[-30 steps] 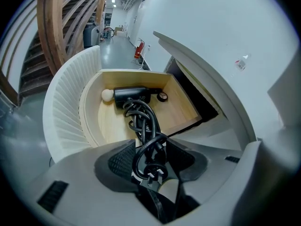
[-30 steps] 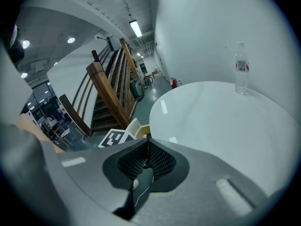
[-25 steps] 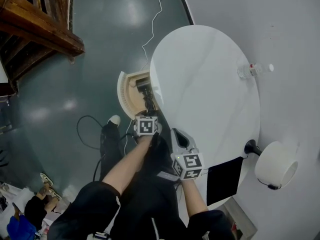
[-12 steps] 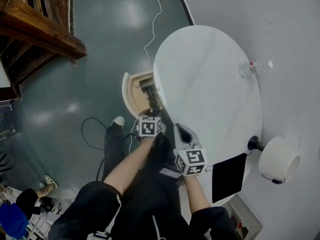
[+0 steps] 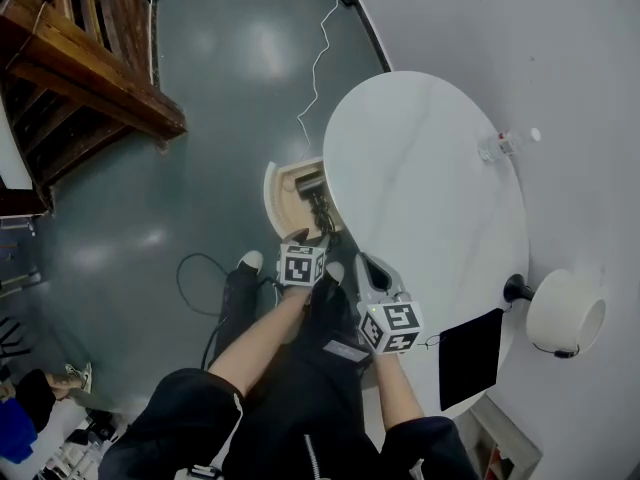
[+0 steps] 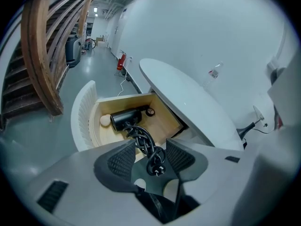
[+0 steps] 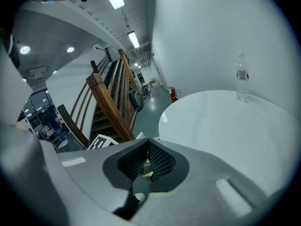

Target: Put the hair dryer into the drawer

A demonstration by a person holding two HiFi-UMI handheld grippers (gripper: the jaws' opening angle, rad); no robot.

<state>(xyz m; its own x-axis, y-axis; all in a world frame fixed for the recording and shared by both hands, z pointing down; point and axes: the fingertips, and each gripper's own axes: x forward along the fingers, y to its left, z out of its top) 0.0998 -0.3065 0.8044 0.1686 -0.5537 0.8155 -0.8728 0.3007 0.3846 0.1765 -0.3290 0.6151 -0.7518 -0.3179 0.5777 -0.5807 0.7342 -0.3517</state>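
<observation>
Grippers: L gripper (image 6: 150, 147) spread, pinching nothing, as the hair dryer (image 6: 124, 118) already lies in the open drawer (image 6: 162, 121) beneath the table (image 6: 188, 98), its cord (image 6: 141, 134) trailing up between the jaws, prob. loose; R gripper (image 7: 146, 147) pressed together, empty, w/ no job.

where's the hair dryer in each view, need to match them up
Head view: the hair dryer lies in the open drawer, just left of the round white table.
Left gripper view: centre left, the hair dryer in the drawer, its cord running back toward the left tongs.
Right gripper view: not in it.
Shared landmark: the round white table, seen in all three views.
</observation>
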